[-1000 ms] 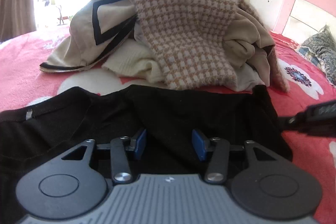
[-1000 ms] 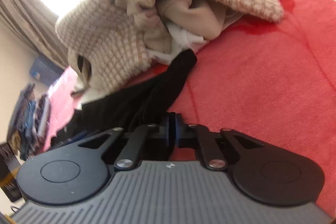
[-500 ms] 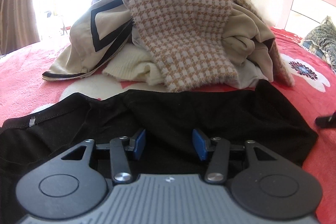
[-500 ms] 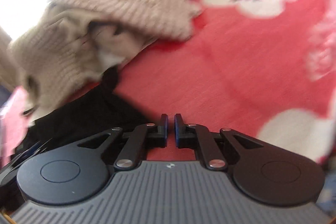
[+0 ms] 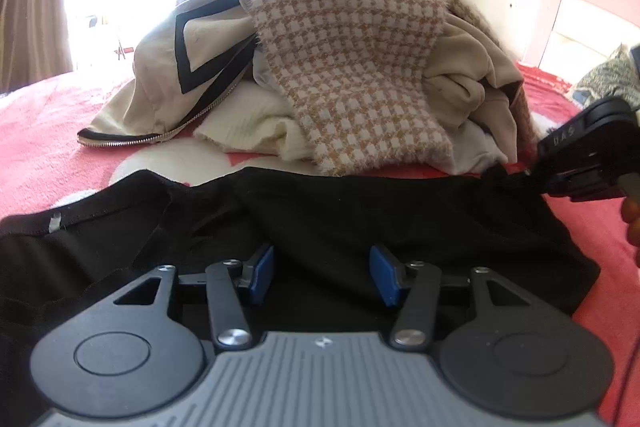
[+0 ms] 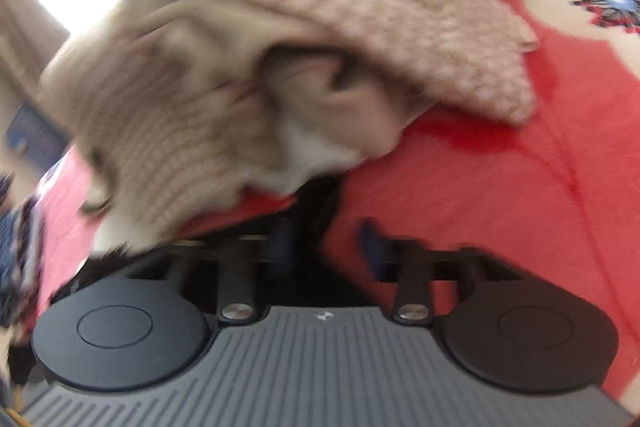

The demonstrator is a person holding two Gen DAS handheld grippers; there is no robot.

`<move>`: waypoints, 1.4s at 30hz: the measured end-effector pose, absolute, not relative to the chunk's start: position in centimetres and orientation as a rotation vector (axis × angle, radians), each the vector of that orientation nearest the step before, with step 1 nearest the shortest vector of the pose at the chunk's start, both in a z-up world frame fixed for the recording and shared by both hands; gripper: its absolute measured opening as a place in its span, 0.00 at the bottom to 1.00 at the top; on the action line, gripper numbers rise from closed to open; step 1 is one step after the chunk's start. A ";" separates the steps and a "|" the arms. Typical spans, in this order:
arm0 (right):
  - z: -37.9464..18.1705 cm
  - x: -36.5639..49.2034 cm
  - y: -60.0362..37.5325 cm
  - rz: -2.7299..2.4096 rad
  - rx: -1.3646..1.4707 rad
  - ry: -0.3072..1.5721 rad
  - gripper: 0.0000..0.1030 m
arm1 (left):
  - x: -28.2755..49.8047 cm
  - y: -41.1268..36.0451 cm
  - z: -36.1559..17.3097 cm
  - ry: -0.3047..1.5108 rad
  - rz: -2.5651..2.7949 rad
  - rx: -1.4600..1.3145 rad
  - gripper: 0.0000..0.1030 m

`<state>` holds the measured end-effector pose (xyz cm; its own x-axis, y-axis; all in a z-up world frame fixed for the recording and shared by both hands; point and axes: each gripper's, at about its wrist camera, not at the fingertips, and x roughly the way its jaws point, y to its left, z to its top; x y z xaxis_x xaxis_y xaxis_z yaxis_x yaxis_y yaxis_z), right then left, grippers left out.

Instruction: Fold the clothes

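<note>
A black garment (image 5: 360, 219) lies spread flat on the red flowered bedspread (image 5: 40, 131). My left gripper (image 5: 322, 271) hovers over its near part, blue pads apart and opening, with nothing pinched. At the garment's far right corner sits my right gripper (image 5: 524, 174). In the blurred right wrist view the right gripper (image 6: 326, 247) has its jaws apart and closing, a strip of the black garment (image 6: 316, 195) running between them, the pads not pressing on it.
A heap of clothes (image 5: 352, 59) rises just behind the black garment: a houndstooth knit, a beige zip jacket, cream pieces. The same heap (image 6: 240, 67) looms close ahead in the right wrist view. A pink headboard (image 5: 560, 7) and a pillow (image 5: 608, 75) stand far right.
The right gripper swung away over the bedspread, then came back to the garment's far right corner. Its jaws stand wider apart than before. The left gripper stayed put, pads slightly wider.
</note>
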<state>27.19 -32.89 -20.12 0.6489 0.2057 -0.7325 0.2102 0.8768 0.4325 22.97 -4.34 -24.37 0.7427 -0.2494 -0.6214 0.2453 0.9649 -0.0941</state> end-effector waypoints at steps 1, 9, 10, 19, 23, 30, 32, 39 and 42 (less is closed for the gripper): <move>-20.3 27.3 -34.0 -0.023 0.577 0.863 0.02 | 23.0 -4.2 -24.4 0.682 -0.274 -0.016 0.52; -20.8 28.2 -36.9 0.037 0.810 0.870 0.11 | 23.1 -4.1 -24.6 0.678 -0.292 -0.029 0.57; -21.0 28.5 -36.5 0.037 0.796 0.883 0.14 | 23.0 -4.0 -24.6 0.677 -0.294 -0.030 0.58; -19.8 30.2 -34.5 0.028 0.570 0.836 0.02 | 23.6 -3.6 -24.2 0.675 -0.287 -0.074 0.57; -19.8 29.8 -34.2 0.001 0.586 0.830 0.05 | 23.9 -3.8 -24.3 0.679 -0.279 -0.066 0.57; -20.2 27.2 -34.6 -0.017 0.560 0.821 0.38 | 23.9 -4.3 -24.7 0.679 -0.277 -0.035 0.60; -20.5 27.3 -34.4 0.024 0.548 0.836 0.37 | 23.9 -4.4 -24.7 0.678 -0.275 -0.032 0.60; -20.1 28.9 -33.1 0.029 0.327 0.782 0.00 | 25.0 -4.8 -24.6 0.695 -0.245 -0.018 0.61; -21.0 30.0 -33.7 -0.009 0.307 0.807 0.01 | 25.0 -5.4 -24.9 0.693 -0.247 0.022 0.66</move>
<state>30.02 -33.66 -21.02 0.6940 0.1084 -0.7118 0.1240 0.9558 0.2665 25.04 -5.41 -24.85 0.7411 -0.2179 -0.6351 0.2327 0.9706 -0.0615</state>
